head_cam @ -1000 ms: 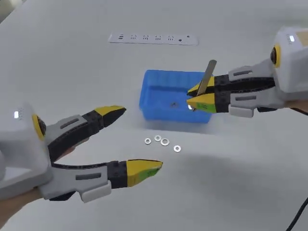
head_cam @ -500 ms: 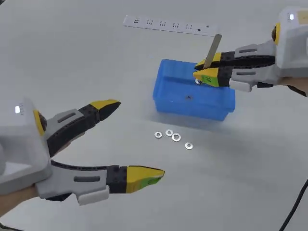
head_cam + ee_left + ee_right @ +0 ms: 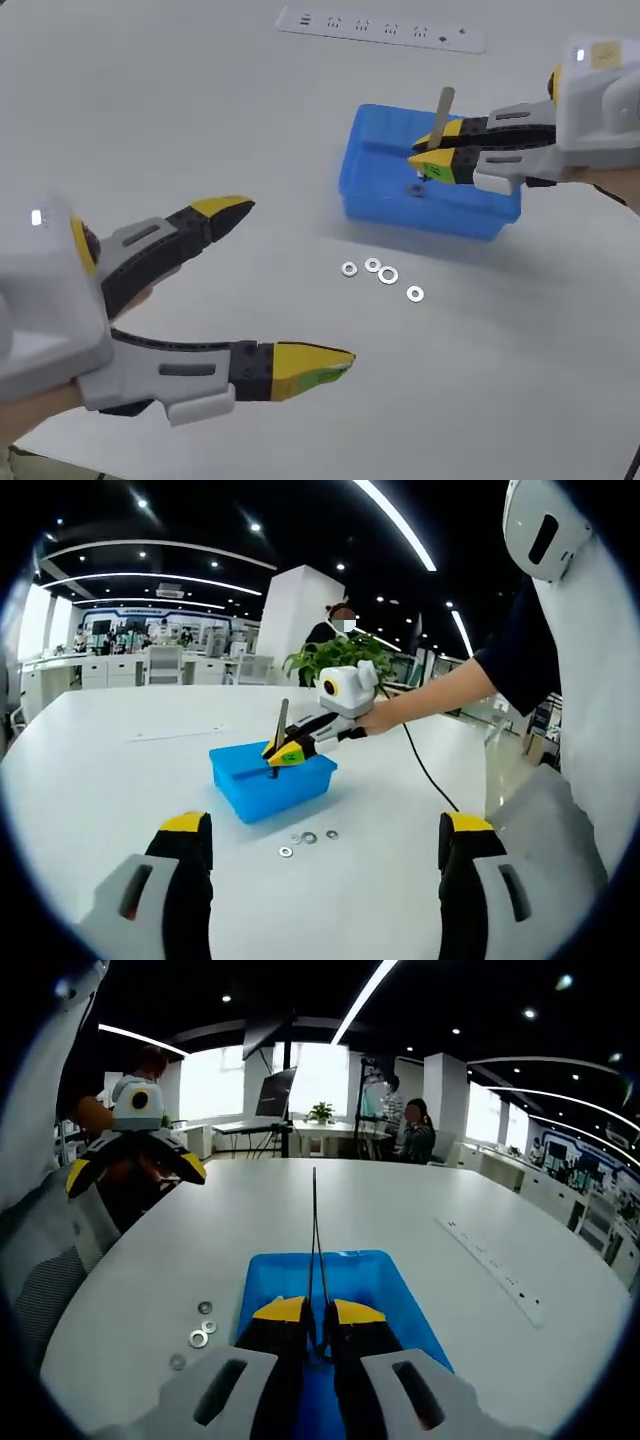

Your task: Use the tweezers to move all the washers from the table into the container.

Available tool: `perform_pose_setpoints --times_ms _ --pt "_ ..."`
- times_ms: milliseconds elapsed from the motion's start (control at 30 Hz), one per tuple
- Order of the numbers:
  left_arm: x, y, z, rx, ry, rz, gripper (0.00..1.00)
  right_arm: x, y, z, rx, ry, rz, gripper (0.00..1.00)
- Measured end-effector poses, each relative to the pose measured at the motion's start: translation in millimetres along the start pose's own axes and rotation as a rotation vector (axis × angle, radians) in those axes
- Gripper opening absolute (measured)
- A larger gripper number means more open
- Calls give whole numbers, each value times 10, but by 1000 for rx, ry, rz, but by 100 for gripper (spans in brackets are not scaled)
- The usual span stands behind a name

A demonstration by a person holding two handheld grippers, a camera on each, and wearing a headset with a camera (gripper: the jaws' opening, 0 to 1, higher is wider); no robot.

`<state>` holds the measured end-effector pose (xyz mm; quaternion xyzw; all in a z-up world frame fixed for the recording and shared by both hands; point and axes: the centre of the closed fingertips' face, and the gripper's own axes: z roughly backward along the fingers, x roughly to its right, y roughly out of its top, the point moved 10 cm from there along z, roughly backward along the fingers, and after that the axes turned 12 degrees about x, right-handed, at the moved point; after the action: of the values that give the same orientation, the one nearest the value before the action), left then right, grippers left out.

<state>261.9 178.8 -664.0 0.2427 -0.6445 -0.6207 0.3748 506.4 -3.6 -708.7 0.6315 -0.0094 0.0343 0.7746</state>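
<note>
Several small metal washers lie in a loose row on the white table just in front of a blue container. My right gripper hovers over the container, shut on thin metal tweezers. Their handle sticks up and their tips point down into the container; I cannot tell if the tips hold a washer. In the right gripper view the tweezers rise between the closed right gripper above the container, with the washers to the left. My left gripper stands open, near left of the washers, holding nothing.
A white power strip lies at the far edge beyond the container. In the left gripper view, the left gripper faces the washers, the container and the right gripper. Bare table surrounds the washers.
The head camera has shifted. My right gripper with the tweezers has moved from the container's front wall to over its middle. The left gripper and the washers on the table have stayed put.
</note>
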Motion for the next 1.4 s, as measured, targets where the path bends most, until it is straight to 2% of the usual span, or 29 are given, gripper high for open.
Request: perform_pose_setpoints --times_ms 267,500,767,933,1067,1167,1233,1400 --pt "7 7 31 -1 21 8 99 -21 -3 -12 -6 -11 -5 9" --pt "97 2 41 -15 18 2 99 -50 -28 -23 -19 -21 -10 9" --pt "88 -6 46 -21 24 3 99 -126 -23 -13 -37 -17 -18 10" --pt "94 11 28 -16 21 1 99 -149 20 4 -29 -25 -21 9" --pt "60 67 26 23 55 26 99 -162 77 12 -19 -27 -14 8" --pt "14 130 21 75 85 55 98 -183 129 14 -12 -16 -4 8" --pt "-24 164 20 93 94 59 98 -201 162 10 -7 -8 1 7" --pt "-75 195 -57 66 70 39 91 -231 216 1 -4 3 20 7"
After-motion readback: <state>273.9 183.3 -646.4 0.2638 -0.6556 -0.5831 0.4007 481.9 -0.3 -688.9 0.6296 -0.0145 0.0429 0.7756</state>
